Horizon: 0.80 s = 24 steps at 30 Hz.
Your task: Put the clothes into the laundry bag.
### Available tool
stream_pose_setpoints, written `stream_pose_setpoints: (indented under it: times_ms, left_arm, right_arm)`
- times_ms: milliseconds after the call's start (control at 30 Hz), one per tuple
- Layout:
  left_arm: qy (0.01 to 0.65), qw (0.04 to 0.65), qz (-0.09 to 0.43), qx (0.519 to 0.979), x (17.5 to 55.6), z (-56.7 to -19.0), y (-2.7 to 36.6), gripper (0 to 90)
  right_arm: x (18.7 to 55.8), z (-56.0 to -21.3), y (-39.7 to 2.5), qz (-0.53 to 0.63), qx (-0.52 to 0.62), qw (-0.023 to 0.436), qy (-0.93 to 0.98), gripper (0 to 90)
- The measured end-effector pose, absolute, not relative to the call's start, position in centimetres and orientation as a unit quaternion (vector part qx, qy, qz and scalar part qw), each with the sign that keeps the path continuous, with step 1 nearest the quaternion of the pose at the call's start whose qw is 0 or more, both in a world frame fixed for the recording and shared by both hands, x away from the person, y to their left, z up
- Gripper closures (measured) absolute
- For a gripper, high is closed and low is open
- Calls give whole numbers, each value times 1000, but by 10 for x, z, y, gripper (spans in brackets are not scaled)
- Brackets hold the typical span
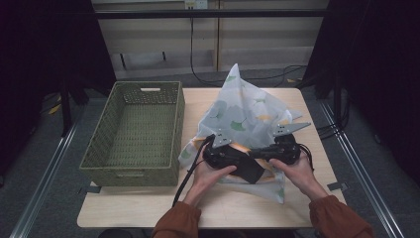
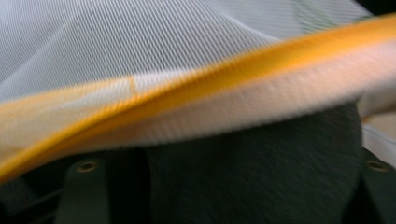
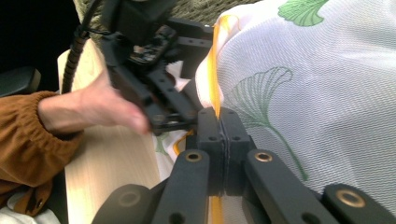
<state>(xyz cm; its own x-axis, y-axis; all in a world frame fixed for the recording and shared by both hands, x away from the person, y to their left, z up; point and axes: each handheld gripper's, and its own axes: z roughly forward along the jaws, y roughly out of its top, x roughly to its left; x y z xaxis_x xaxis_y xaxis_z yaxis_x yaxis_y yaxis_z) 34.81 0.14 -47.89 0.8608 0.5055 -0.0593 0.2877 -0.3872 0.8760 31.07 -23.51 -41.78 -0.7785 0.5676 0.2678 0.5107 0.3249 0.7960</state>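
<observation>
A sheer white cloth (image 1: 242, 114) printed with green ginkgo leaves and edged with a yellow hem (image 3: 215, 79) is heaped on the wooden table (image 1: 148, 203). My right gripper (image 3: 223, 116) is shut on that hem at the cloth's near edge (image 1: 261, 152). My left gripper (image 1: 236, 157) faces it, close by, with its jaws spread beside the same hem (image 3: 189, 74). In the left gripper view the hem (image 2: 243, 70) and cloth (image 2: 140, 42) lie blurred against the lens above something dark grey (image 2: 252, 177) that I cannot identify. A dark patch (image 1: 249, 171) lies under both grippers.
A green woven basket (image 1: 131, 171) stands open on the table's left half, just left of the cloth. Bare tabletop runs along the front edge. Both hands in brown sleeves (image 1: 178, 220) hold the grippers. Dark drapes flank the table.
</observation>
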Motion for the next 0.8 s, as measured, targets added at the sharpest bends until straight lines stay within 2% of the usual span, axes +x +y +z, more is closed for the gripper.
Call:
stream_pose_setpoints:
  times_ms: [167, 333, 600, 700, 733, 800]
  left_arm:
    - [224, 490, 106, 836, 342, -477, 14, 203]
    - [210, 486, 90, 844, 340, -476, 29, 186]
    - [189, 425, 66, 883, 344, -500, 20, 116]
    - [175, 399, 82, 896, 345, -508, 15, 125]
    - [190, 405, 71, 891, 346, -509, 14, 147]
    - [202, 417, 71, 883, 349, -509, 16, 245]
  right_arm:
    - [311, -418, -238, 473, 333, 34, 815, 895]
    - [313, -417, -245, 473, 338, 36, 813, 894]
    - [314, -419, -247, 467, 340, 35, 815, 893]
    - [313, -419, -246, 466, 340, 35, 816, 894]
    - [313, -420, -245, 465, 337, 34, 818, 893]
    - [313, -420, -243, 464, 335, 33, 819, 894]
